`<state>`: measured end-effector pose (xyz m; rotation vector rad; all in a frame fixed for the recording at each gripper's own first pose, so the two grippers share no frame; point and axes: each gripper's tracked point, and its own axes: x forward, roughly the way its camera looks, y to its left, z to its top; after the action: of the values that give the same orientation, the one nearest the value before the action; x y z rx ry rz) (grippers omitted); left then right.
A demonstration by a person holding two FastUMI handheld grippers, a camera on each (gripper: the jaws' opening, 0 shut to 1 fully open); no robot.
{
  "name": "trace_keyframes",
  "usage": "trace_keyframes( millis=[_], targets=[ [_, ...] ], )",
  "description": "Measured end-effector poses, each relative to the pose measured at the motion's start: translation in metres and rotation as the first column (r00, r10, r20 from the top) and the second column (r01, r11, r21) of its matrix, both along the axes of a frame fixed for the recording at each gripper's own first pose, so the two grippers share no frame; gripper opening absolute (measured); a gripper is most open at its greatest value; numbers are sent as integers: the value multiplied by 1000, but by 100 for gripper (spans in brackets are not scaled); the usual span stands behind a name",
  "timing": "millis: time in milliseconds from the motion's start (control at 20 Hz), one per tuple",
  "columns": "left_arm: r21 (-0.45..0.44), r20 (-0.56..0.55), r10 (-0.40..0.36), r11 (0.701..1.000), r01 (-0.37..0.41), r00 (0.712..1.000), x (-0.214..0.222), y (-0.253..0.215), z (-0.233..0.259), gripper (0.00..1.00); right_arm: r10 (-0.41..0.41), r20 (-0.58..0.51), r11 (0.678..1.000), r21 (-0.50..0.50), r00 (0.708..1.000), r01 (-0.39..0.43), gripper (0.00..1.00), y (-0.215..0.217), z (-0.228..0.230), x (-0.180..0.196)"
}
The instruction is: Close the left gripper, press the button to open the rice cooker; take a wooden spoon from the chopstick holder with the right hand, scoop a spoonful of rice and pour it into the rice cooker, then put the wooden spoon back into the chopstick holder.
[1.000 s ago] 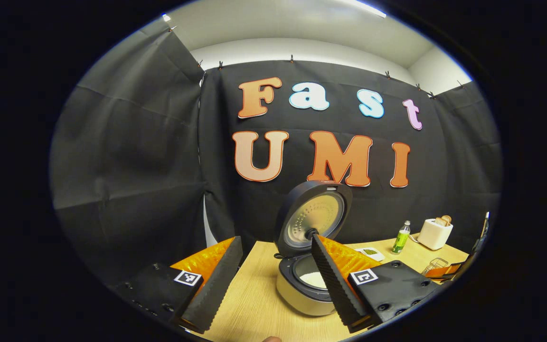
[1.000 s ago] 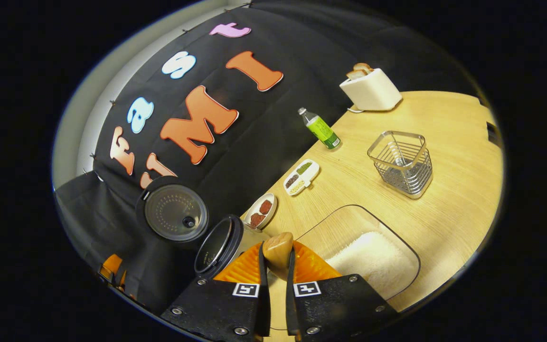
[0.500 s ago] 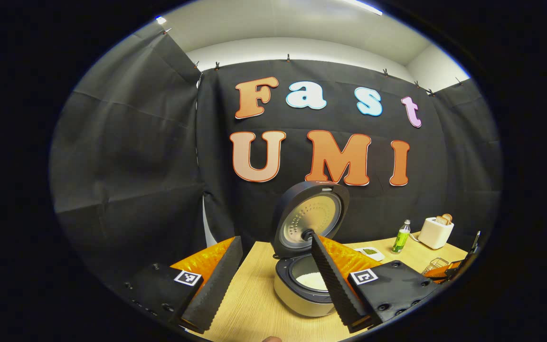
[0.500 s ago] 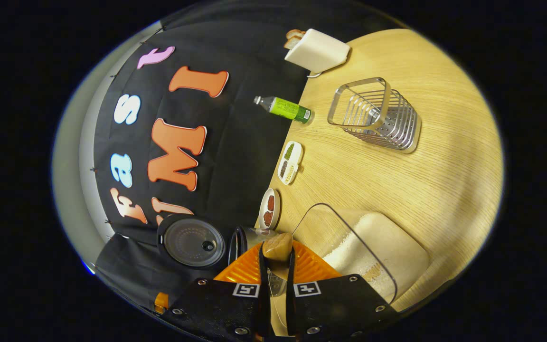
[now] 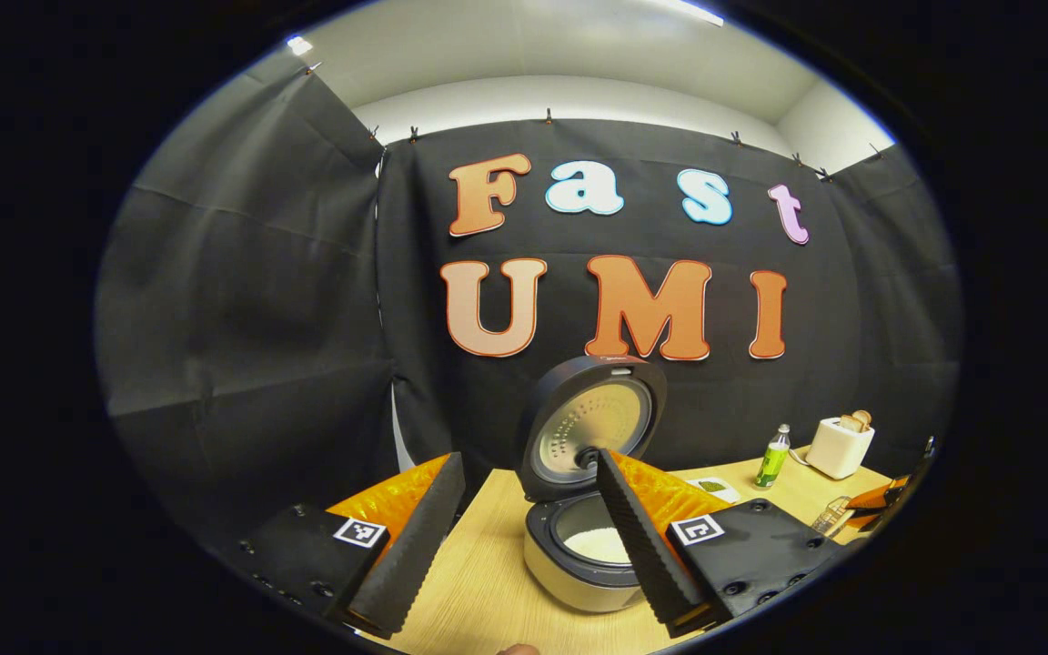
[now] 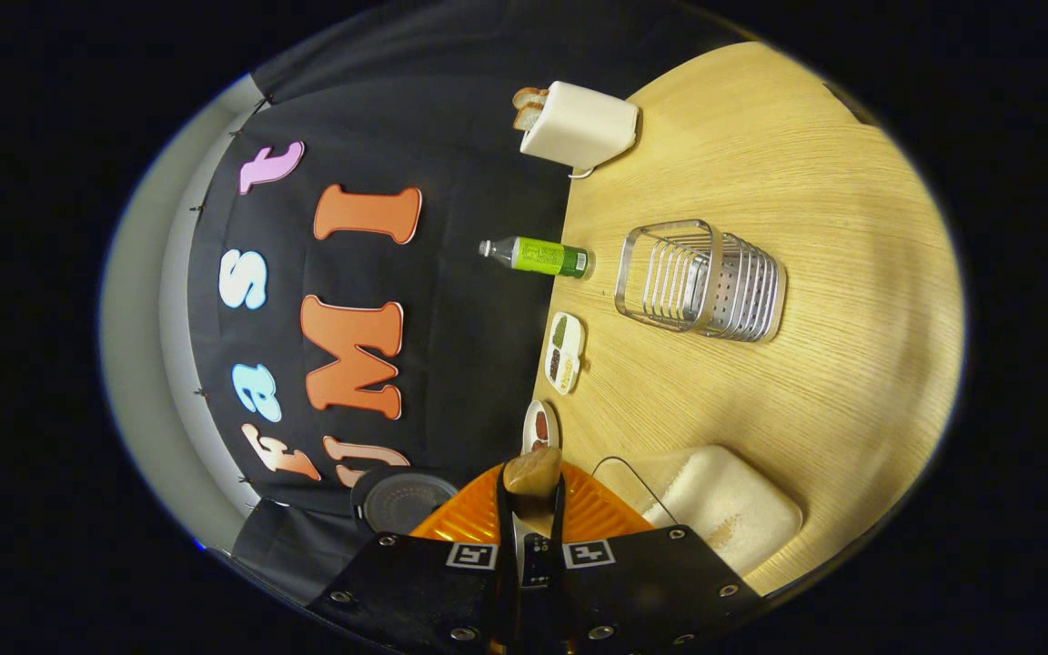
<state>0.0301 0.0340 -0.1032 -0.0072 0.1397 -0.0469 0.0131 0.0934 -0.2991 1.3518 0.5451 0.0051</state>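
Honestly, most of the wooden spoon (image 6: 532,473) is hidden from me: in the right gripper view I make out just a rounded wooden piece poking up between my right tongs (image 6: 529,496), which are clenched on it at 6 o'clock. Which end of the spoon that is, I cannot tell. The rice cooker (image 6: 401,498) is cut off there too, a dark round lid at 7 o'clock, half behind the tongs' body.

That view is rolled on its side, so the tabletop (image 6: 833,309) fills the right half. The chopstick holder (image 6: 699,280), a wire basket, stands near the centre at 2 o'clock, and I see nothing inside it. A green bottle (image 6: 538,256) is just beside it toward the wall, a toaster (image 6: 577,125) with bread slices sits at 12 o'clock, and a small divided dish (image 6: 565,351) of dark and green grains and a little plate (image 6: 539,426) with something reddish line the wall edge. The clear tray (image 6: 715,505) at 5 o'clock holds white rice.

In the left gripper view my left tongs (image 5: 524,528) are released, fingers (image 5: 415,546) spread wide above the tabletop. The rice cooker (image 5: 583,546) stands between them at 6 o'clock, lid up, white rice in the pot, its right side blocked by my right-hand finger.
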Motion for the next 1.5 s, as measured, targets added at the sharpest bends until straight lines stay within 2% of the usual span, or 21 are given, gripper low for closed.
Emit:
trace_keyframes(
  millis=[400,750,1100,1150,1500],
  targets=[
    [7,2,-7,1000,7,1000,3,-4,-1,99,-32,30,999,40,999,31,12,-5,45,7],
    [1,4,-15,1000,15,1000,4,-1,-4,100,-42,68,997,71,997,37,12,10,89,35],
    [2,5,2,1000,-2,1000,10,13,-7,98,-30,71,995,98,997,23,12,45,116,71],
    [2,6,7,1000,-7,1000,10,17,-8,95,-23,72,995,96,997,16,12,52,120,76],
    [28,21,34,999,-35,999,16,39,-8,95,-17,104,997,82,994,9,12,100,153,123]
  ],
)
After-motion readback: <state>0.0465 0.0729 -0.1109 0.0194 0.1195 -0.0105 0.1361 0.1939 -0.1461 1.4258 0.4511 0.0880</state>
